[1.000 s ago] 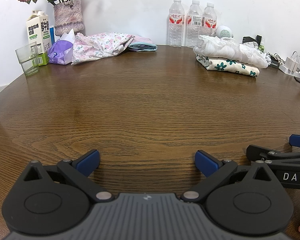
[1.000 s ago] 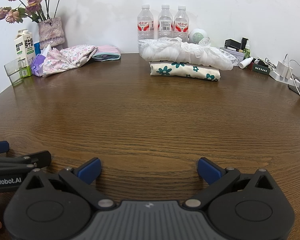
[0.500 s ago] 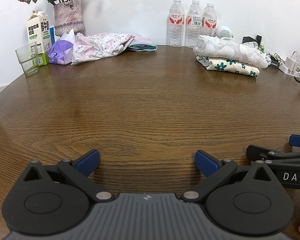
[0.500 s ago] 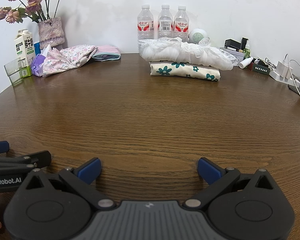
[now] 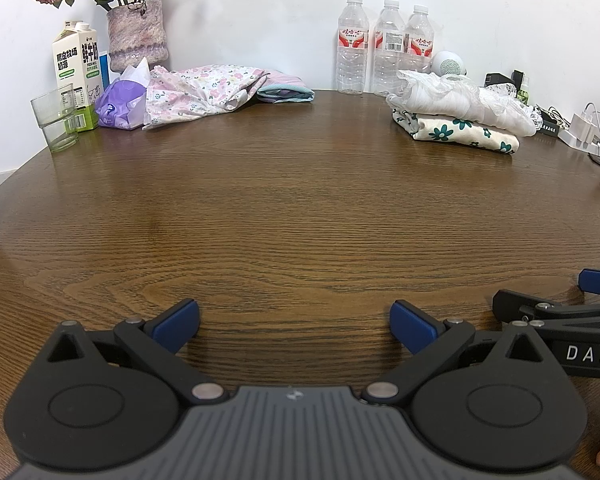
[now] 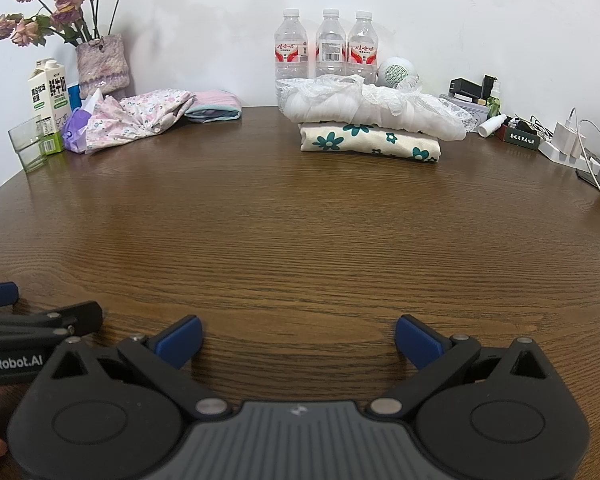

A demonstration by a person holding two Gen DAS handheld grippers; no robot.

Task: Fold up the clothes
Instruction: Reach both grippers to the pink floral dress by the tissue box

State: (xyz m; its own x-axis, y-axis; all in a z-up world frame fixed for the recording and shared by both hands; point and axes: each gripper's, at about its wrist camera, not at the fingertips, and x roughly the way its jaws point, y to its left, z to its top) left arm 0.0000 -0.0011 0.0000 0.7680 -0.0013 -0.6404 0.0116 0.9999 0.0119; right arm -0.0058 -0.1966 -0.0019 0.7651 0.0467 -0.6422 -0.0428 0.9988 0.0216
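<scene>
Left wrist view: left gripper (image 5: 294, 322) low over bare wooden bench (image 5: 300, 208), jaws wide apart and empty, with loose pink floral garment (image 5: 204, 90) crumpled at far left, well apart. Right wrist view: right gripper (image 6: 298, 334) likewise spread and empty, facing folded stack of lacy white garment (image 6: 374, 110) on green-flowered cloth (image 6: 370, 142) at far edge. Risk, as a judgement: long reach for floral garment could knock drinking glass (image 6: 28, 144) or milk carton (image 6: 50, 106) just beside it.

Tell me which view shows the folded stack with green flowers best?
The right wrist view: the stack sits near the centre, facing the camera, its flowered cloth plain below the white one. In the left wrist view the stack lies off to the right, seen slantwise.
</scene>
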